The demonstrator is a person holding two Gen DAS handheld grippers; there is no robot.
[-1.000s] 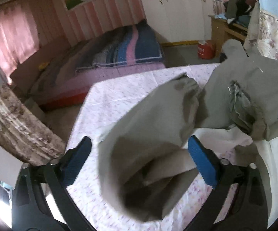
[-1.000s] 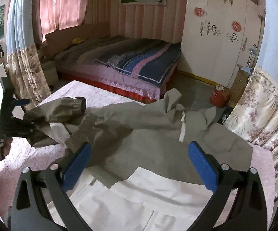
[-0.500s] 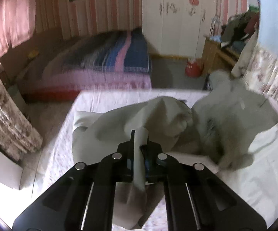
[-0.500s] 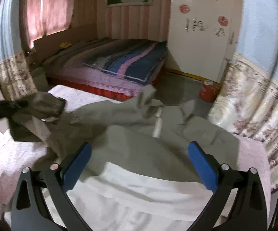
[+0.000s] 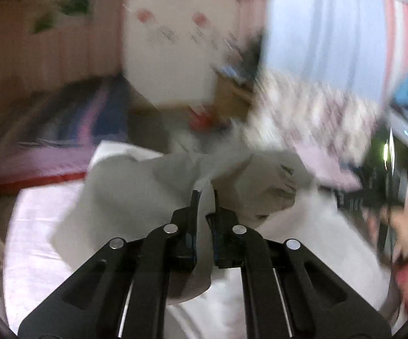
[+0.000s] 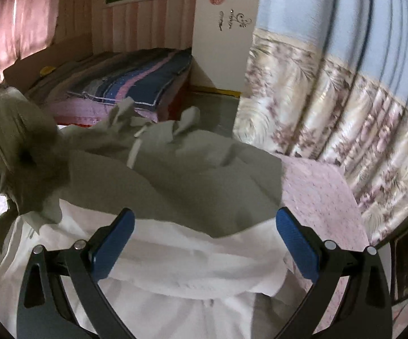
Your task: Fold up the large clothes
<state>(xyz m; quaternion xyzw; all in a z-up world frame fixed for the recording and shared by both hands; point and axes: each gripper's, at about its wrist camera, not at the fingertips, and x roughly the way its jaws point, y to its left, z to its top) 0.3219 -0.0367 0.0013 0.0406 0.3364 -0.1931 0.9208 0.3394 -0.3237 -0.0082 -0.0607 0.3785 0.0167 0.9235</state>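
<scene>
A large grey-green jacket (image 6: 175,175) with a white lining (image 6: 189,260) lies spread on the pink flowered tablecloth (image 6: 316,192). My left gripper (image 5: 204,195) has a fold of the jacket sleeve (image 5: 205,217) pinched between its pads, and its jaws are opening slightly. The picture there is blurred by motion. In the right wrist view the lifted sleeve (image 6: 20,141) hangs bunched at the far left, above the jacket body. My right gripper (image 6: 205,217) is open wide over the edge of the lining, with nothing between its fingers.
A flowered curtain (image 6: 331,107) hangs close on the right of the table. A bed (image 6: 136,82) with a striped blanket stands behind, with a white wardrobe (image 6: 220,36) past it. A person's hand (image 5: 407,231) shows at the right edge of the left wrist view.
My left gripper shut on the sleeve, then swung it up and to the right across the jacket. The right gripper moved right along the jacket and stayed open.
</scene>
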